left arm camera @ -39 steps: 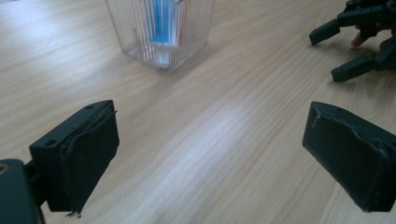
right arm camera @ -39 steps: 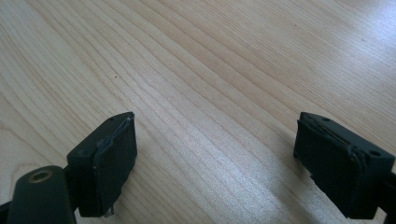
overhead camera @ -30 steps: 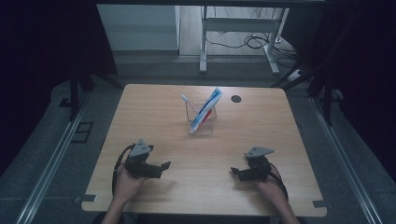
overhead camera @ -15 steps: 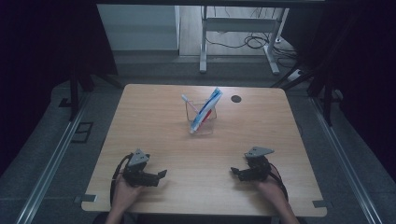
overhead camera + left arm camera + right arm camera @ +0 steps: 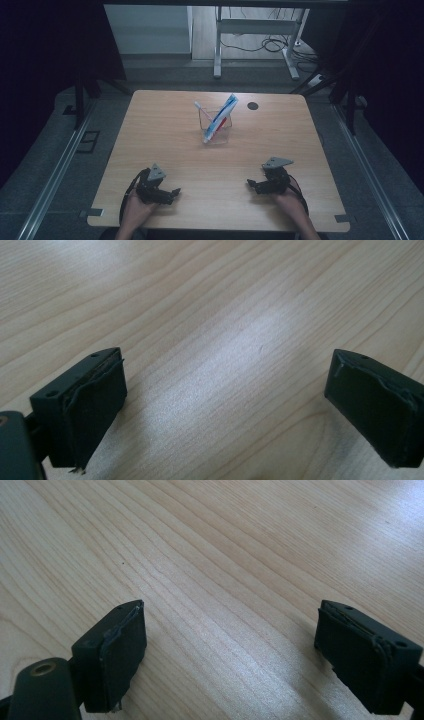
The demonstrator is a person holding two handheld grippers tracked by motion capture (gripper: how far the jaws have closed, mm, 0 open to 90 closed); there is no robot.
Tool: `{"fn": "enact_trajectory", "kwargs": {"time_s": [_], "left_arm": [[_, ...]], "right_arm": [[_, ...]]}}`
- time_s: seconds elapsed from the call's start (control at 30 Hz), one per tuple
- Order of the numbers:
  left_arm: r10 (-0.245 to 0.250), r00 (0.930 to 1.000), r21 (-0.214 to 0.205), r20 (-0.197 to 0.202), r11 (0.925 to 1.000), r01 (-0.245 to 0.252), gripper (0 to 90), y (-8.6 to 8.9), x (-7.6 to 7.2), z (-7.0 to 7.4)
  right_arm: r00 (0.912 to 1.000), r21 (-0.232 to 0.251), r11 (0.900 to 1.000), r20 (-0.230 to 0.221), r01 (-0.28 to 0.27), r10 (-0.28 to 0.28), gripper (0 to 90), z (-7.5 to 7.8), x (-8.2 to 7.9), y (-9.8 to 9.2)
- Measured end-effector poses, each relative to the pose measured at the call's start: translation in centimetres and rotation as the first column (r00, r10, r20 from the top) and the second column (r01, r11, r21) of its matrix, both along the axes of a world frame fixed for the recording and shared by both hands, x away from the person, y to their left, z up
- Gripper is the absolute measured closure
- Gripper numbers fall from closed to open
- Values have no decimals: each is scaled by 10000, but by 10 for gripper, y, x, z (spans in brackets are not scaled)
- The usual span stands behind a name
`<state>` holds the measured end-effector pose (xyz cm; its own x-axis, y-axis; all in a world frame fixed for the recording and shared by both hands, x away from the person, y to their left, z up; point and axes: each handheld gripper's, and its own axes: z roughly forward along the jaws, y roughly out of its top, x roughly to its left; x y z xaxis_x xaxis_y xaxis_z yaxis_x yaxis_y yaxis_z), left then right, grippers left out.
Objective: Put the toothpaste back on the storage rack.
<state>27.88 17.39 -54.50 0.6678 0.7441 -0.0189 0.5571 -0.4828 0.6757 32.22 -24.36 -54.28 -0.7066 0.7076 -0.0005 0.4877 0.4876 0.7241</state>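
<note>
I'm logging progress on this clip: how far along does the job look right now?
Looks finished or paused: the toothpaste tube and toothbrush lean inside the clear cup mid-table. Nothing is in hand: the left gripper and right gripper sit open near the table's front edge, jaws apart over bare wood. Nothing plainly remains.

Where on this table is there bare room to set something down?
Bare wood spans between the left hand-held gripper and right hand-held gripper, and both sides of the clear cup. Only around that cup and the dark disc is it crowded.
</note>
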Motion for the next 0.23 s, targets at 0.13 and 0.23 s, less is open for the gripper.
{"fn": "enact_trajectory", "kwargs": {"time_s": [0.13, 0.23], "left_arm": [[22, 10000, -67, -81, 10000, -23, 33, 0, 0, 0], [49, 9999, -62, -88, 10000, -50, 33, 0, 0, 0]], "right_arm": [[10000, 2, 10000, 1, 0, 0, 130, 0, 0, 0], [10000, 5, 10000, -2, -1, 1, 131, 0, 0, 0]]}}
